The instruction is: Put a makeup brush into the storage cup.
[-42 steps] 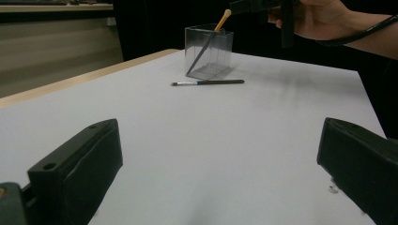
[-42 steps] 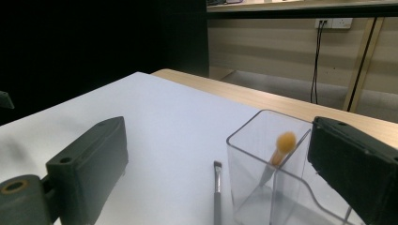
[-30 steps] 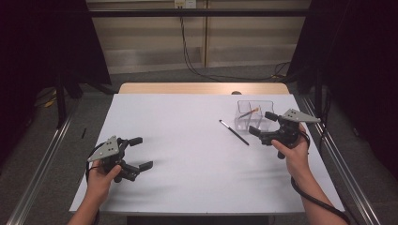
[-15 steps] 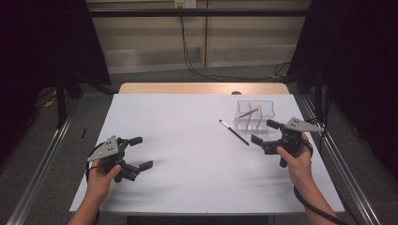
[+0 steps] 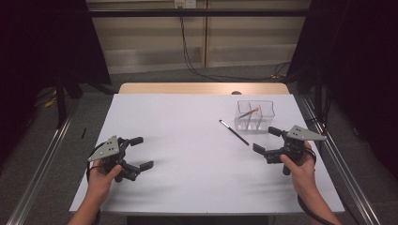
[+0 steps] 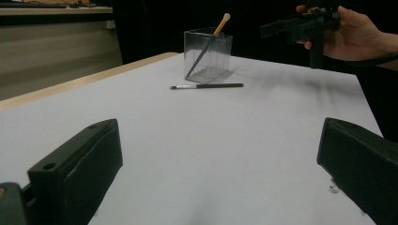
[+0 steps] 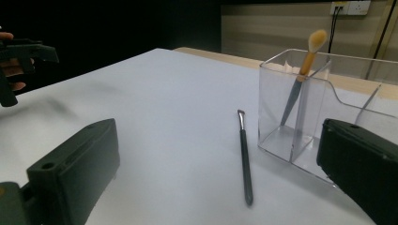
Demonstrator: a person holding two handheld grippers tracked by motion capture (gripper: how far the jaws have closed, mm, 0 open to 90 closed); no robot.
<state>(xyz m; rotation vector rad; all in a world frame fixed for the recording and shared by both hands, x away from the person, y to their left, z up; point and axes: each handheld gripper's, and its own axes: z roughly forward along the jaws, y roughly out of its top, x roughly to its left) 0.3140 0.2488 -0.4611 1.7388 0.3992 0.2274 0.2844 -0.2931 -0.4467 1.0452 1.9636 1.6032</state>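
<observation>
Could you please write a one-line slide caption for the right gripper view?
Open right claw faces a black brush lying beside a clear organizer holding an orange-tipped brush.

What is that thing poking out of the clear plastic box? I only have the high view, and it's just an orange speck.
Observer: The right gripper view shows a makeup brush with a fluffy orange-tan head on top and a grey handle. It leans in one compartment of the clear plastic divided box.
Operator: Which end of the thin black brush has the bristles?
Observer: The thin black brush has its bristles at the end pointing away from the right tongs.
Operator: Are the left tongs holding anything?
Observer: No. In the left gripper view the left tongs have their jaws wide apart, with bare white table between them.
</observation>
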